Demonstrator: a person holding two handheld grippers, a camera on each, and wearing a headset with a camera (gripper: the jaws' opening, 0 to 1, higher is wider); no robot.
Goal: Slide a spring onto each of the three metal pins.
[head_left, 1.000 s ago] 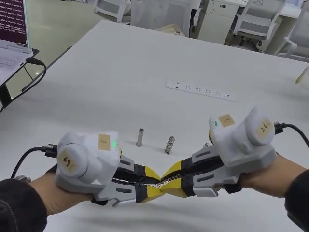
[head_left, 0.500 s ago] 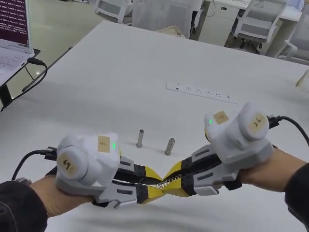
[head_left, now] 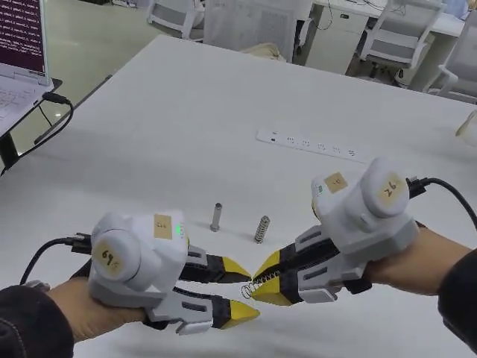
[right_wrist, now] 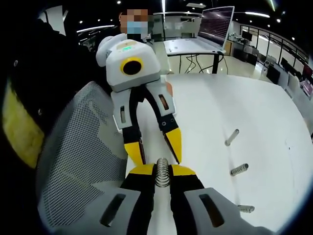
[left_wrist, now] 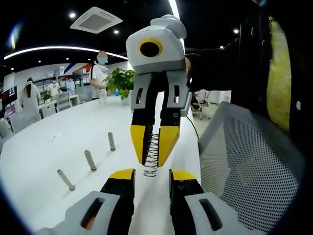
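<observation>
My right gripper [head_left: 262, 284] [right_wrist: 162, 171] is shut on a small steel spring [head_left: 254, 284] [right_wrist: 162, 173] [left_wrist: 151, 155], which points toward the left gripper. Facing it tip to tip, my left gripper [head_left: 240, 291] [left_wrist: 152, 175] stands open, its yellow fingertips on either side of the spring's free end. On the white table beyond them stand a bare metal pin [head_left: 216, 216] [left_wrist: 65, 179] [right_wrist: 232, 137] and a pin wearing a spring [head_left: 261, 227] [left_wrist: 90, 160] [right_wrist: 239, 169]. A further pin with a spring [left_wrist: 111, 141] [right_wrist: 246, 208] stands in line with them.
A white power strip [head_left: 311, 142] lies across the table further back. A laptop [head_left: 19, 52] with a black cable [head_left: 52, 112] sits at the far left. Office chairs [head_left: 395, 33] stand beyond the table [head_left: 164, 119]. A mesh chair back [left_wrist: 244, 166] is close behind the grippers.
My left gripper has opened and let go of the spring, its jaws spreading apart. The right gripper keeps hold of the spring and has risen slightly.
</observation>
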